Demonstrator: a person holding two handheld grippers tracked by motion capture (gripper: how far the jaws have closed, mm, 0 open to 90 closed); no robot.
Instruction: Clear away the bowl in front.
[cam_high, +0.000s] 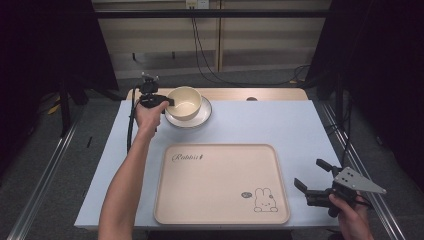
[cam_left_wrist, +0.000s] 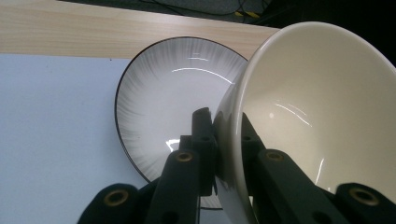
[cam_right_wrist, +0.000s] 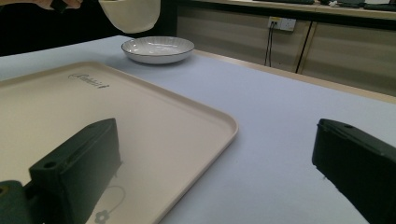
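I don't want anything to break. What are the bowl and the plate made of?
Both look breakable. The bowl seems glazed cream ceramic: bright glints on a smooth wall. The plate looks like glossy white ceramic too, with fine grey streaks and a dark rim.

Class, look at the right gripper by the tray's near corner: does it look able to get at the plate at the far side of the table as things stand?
Probably yes. The right gripper has open, empty jaws, and bare tray and table lie between it and the plate. The bowl gripped in the left gripper hangs above the plate, crowding access from above.
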